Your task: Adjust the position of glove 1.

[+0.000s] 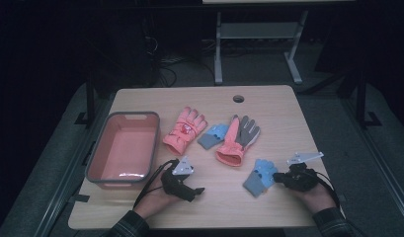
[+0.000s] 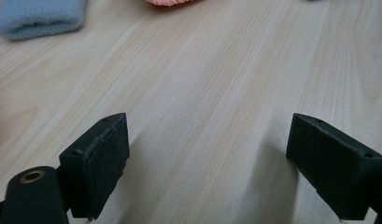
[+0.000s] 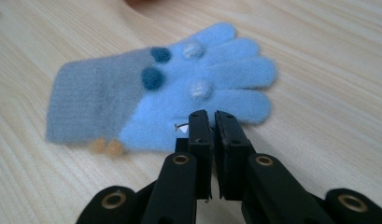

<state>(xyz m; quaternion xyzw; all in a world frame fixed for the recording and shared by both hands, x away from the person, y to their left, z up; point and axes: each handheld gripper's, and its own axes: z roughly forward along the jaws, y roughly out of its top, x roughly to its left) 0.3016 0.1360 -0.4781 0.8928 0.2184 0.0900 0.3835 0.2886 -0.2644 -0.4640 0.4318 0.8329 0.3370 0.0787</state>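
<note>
So the small blue glove (image 3: 174, 98) lies flat on the counter (image 1: 209, 202) near the front right, grey cuff pointing toward the person, with little pompoms on the back. The right gripper (image 3: 211, 122) sits just beside it, its fingers (image 3: 200, 135) clenched together with nothing between them, tips right at the glove's lower edge. The left gripper (image 2: 205, 163) rests over bare wood further left, fingers (image 2: 102, 158) released and wide apart. Behind that, a second blue glove (image 1: 213, 135) lies between two bigger orange gloves, one back up (image 1: 184, 130), one grey palm up (image 1: 237, 139). A pink tub (image 1: 93, 163) stands at the left edge.
</note>
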